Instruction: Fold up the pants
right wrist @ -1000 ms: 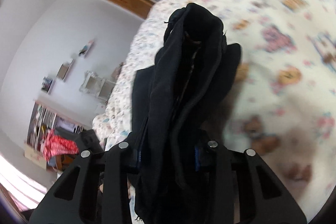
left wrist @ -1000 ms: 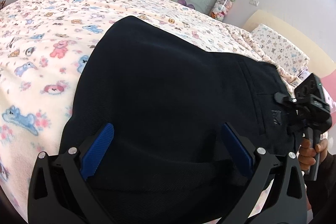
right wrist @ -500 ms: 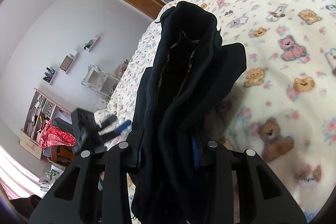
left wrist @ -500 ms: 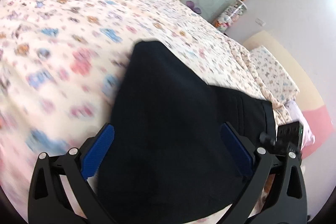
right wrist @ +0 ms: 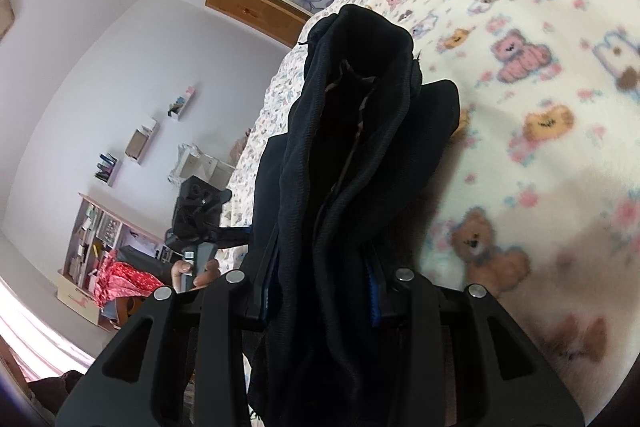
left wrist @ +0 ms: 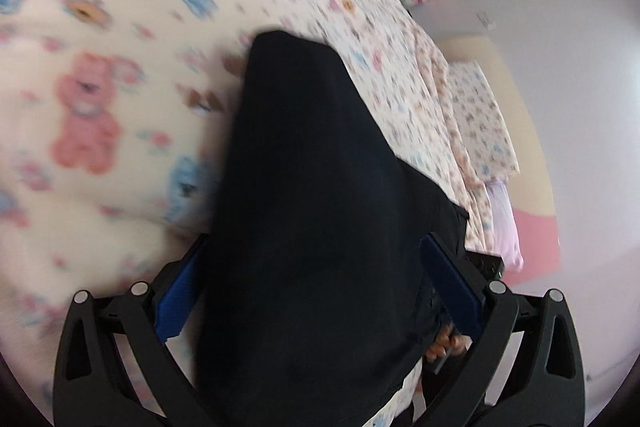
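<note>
Since the earlier frames the left hand-held gripper [left wrist: 316,291] has been carried forward and tipped down, so the bedspread [left wrist: 92,107] fills the left of its view and is blurred by motion. Its blue pads [left wrist: 454,289] stand wide apart, with the pants [left wrist: 316,207] draped between them; whether cloth is actually gripped cannot be told. The right hand-held gripper [right wrist: 320,301] is closed on a thick bunch of the pants [right wrist: 352,167], which is held up above the bed.

A slip could occur on the left, since nothing is seen pinched there: the near edge may sag and the fold go crooked. The bunched layers on the right could also shed one ply, because several thicknesses are squeezed together.

The pants are of dark, matte, soft knit cloth, heavy enough to hang in deep rounded folds, with a paler lining showing at the far opening. The bedspread is fleecy, cream, and printed with bears.
</note>
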`<state>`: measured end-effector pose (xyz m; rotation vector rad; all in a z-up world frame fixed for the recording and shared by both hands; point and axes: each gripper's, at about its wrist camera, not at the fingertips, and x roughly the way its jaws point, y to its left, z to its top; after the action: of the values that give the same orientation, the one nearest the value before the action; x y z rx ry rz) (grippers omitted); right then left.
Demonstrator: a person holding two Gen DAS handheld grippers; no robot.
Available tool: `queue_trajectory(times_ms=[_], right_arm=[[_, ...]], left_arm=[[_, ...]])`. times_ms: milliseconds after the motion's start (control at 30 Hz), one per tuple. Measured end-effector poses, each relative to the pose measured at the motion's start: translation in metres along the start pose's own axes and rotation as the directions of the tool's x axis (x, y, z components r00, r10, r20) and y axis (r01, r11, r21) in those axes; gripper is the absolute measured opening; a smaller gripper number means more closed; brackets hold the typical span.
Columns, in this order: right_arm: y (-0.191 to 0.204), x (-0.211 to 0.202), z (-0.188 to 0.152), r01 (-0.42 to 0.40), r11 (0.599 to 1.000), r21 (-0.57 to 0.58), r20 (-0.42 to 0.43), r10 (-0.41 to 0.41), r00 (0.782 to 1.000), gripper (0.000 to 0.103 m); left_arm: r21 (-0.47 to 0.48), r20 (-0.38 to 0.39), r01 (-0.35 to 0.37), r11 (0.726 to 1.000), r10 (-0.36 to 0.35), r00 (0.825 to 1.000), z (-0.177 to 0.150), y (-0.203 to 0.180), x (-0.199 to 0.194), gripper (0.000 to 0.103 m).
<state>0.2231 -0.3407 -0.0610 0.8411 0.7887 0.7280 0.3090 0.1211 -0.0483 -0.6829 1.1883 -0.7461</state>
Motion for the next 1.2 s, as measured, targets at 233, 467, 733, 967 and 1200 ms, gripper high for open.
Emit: queue_trajectory(times_ms=[233,467,733,967,1200], right_arm=[[-0.003,-0.002,-0.004,-0.020,1.000,0.005,0.025,0.020,0.999,0.035],[-0.004,-0.001,-0.006,-0.023,1.000,0.011,0.040,0.023,0.999,0.035],[-0.007,-0.002,-0.007,-0.012,1.000,0.013,0.051,0.011,0.999,0.035],[-0.006,-0.001,-0.007,0.009,1.000,0.017,0.056,-0.010,0.998,0.036],[-0.004,0.006,-0.004,0.095,0.995,0.039,0.040,-0.096,0.995,0.036]], left_arm=[[0.111,0.008,0.019,0.994,-0.020,1.000,-0.007,-0.032,0.011,0.101],[0.136,0.053,-0.266,0.954,0.261,0.964,-0.009,-0.048,0.024,0.070],[0.161,0.181,-0.451,0.878,0.423,0.888,-0.028,-0.064,0.021,0.067],[0.228,0.253,-0.573,0.787,0.520,0.816,-0.041,-0.079,0.031,0.049],[0.243,0.297,-0.618,0.748,0.549,0.781,-0.050,-0.082,0.035,0.045]])
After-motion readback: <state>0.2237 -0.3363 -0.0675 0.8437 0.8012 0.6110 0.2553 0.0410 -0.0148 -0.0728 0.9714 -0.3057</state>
